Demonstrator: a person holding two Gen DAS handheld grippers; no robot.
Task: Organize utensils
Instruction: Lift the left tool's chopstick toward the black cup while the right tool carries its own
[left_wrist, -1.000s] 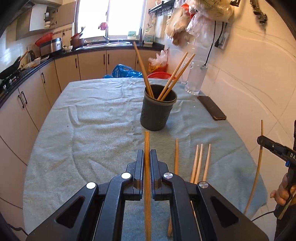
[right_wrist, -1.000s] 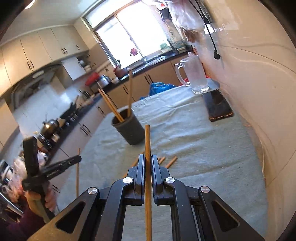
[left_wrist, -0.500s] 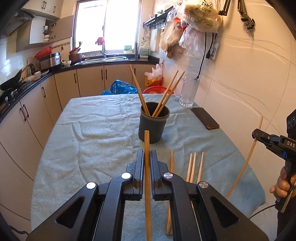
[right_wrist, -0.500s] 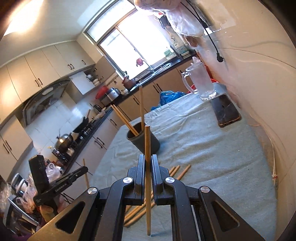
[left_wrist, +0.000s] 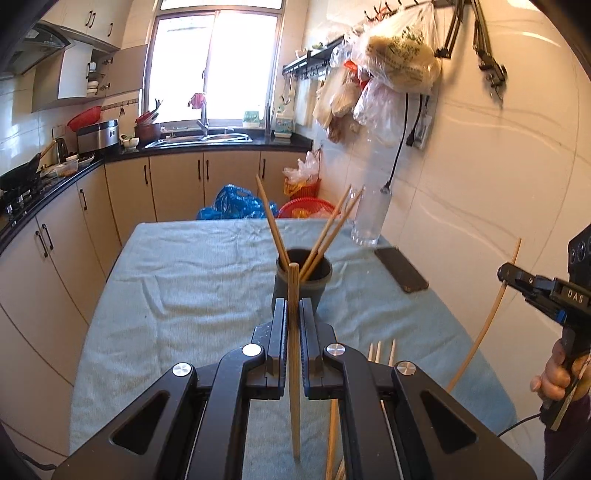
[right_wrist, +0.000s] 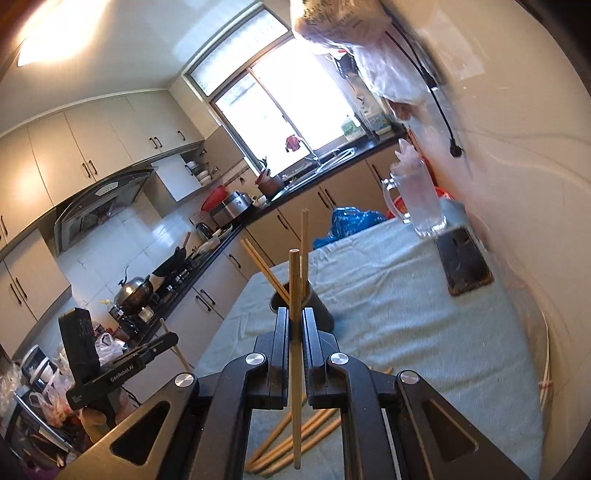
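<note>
- The left gripper (left_wrist: 291, 317) has its jaws clenched on one chopstick (left_wrist: 294, 369), held about upright and clear of the cloth, with its top showing in front of the dark holder (left_wrist: 301, 286).
- The right gripper (right_wrist: 294, 328) grasps a second chopstick (right_wrist: 294, 369) the same way, its lower tip hanging free above the loose sticks.
- The holder stands mid-worktop (left_wrist: 177, 280) with three sticks (left_wrist: 325, 229) already leaning in it, fanned apart; more chopsticks (right_wrist: 295, 439) lie flat on the cloth near the front edge.
- To my eye the step is carrying both sticks over to drop them in. I'd get each lower tip above the rim first, then bring it over the open mouth.
- Aim for the gap between the leaning sticks, since a nudge there could tip the holder or flick one out.
- One hand at a time seems wiser, as two grippers would crowd that narrow opening.
- Let go only once the tip is well inside, or the stick may bounce off the rim.
- The glass jug (right_wrist: 421, 199) and phone (right_wrist: 466, 263) sit by the wall, well apart from the path.
</note>
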